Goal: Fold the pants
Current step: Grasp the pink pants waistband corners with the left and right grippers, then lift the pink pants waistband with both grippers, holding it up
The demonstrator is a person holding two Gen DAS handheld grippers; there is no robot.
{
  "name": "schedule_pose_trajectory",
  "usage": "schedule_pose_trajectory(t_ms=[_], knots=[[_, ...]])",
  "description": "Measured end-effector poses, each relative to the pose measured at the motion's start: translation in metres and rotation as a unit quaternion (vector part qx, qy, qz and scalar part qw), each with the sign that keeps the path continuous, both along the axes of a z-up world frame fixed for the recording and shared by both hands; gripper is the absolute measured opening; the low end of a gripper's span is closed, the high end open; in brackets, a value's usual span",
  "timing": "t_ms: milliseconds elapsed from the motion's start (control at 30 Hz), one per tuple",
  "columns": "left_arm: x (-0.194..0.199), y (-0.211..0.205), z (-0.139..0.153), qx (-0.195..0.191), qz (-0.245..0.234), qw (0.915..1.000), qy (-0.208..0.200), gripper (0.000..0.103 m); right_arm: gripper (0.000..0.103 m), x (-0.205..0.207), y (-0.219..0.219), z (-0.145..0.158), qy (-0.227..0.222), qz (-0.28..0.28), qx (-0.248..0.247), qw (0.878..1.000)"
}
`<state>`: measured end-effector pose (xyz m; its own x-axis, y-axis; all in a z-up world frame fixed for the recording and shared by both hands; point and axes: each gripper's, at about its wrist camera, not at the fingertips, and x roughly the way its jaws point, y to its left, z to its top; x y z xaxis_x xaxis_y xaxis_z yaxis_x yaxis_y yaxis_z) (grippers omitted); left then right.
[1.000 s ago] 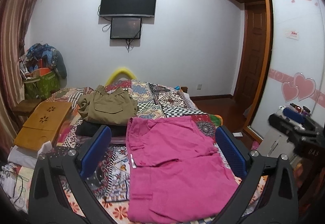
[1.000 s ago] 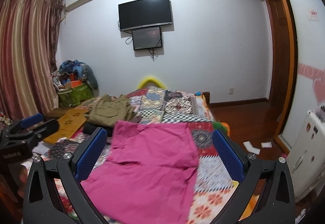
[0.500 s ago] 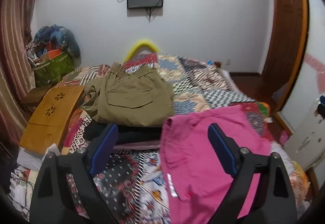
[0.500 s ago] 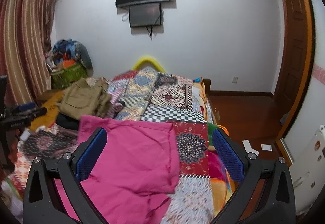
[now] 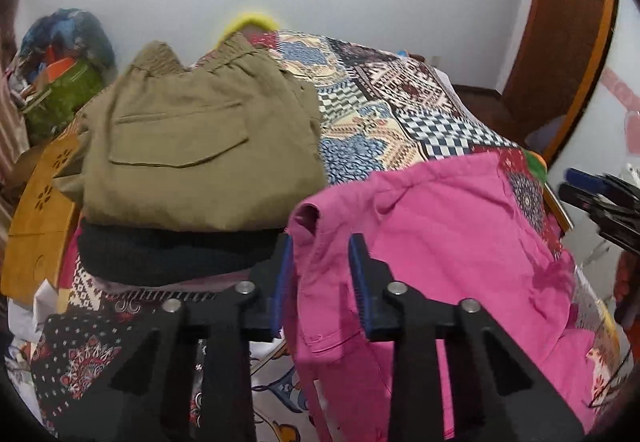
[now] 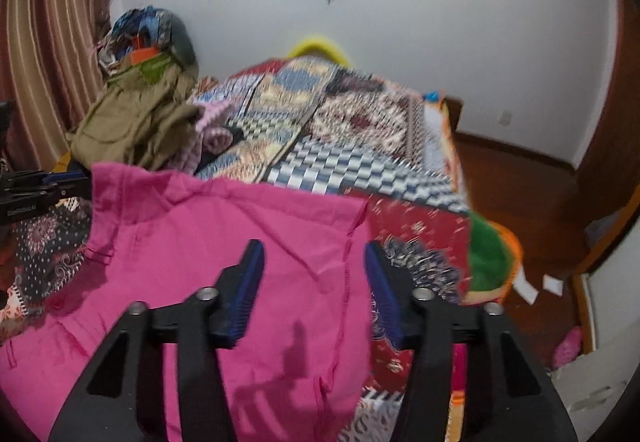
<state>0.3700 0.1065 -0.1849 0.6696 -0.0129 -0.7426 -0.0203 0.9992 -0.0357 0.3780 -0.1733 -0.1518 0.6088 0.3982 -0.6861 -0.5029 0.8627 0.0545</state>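
The bed (image 5: 400, 113), covered with a patchwork quilt (image 6: 360, 145), carries everything. On its near half lie the pink pants (image 5: 440, 242), spread flat, their long axis running from the far edge toward the cameras. Further back and to the left sits a pile of folded clothes topped by olive trousers (image 5: 200, 141) — just beside the pink cloth's far left corner, not on it.

The coming move turns on that far edge, which appears to be the waist end. Each gripper stands at one of its corners, so neither hand is clearly nearer; each has its own corner.

In the left wrist view, the left gripper (image 5: 320, 262) straddles the far left corner of the pants. Its jaws are closing, narrow already, with the rumpled hem between them; whether the pads press the cloth yet cannot be told for sure, and a gap shows on each side.

In the right wrist view, the right gripper (image 6: 312, 274) sits over the far right side — its jaws are closing too, but stand wider, the right side seam (image 6: 346, 274) running between them with clear space either side. The corner itself lies just ahead of the fingertips.

Judging from this, the step in hand is pinching both far corners, ready to draw that edge toward the near end.
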Motion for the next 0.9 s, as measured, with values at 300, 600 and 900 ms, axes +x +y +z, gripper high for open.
schedule_pose_trajectory(t_ms=[300, 600, 900], knots=[[0.016, -0.014, -0.010, 0.039, -0.015, 0.9991, 0.002, 0.027, 0.036, 0.040, -0.007, -0.029, 0.063, 0.009, 0.026, 0.998], [0.033, -0.005, -0.031, 0.027, -0.017, 0.9991, 0.028, 0.031, 0.036, 0.077, 0.001, -0.049, 0.101, 0.021, 0.020, 0.994], [0.033, -0.003, -0.045, 0.017, -0.032, 0.9988, 0.033, 0.055, 0.039, 0.084, 0.011, -0.060, 0.115, 0.045, 0.008, 0.992]])
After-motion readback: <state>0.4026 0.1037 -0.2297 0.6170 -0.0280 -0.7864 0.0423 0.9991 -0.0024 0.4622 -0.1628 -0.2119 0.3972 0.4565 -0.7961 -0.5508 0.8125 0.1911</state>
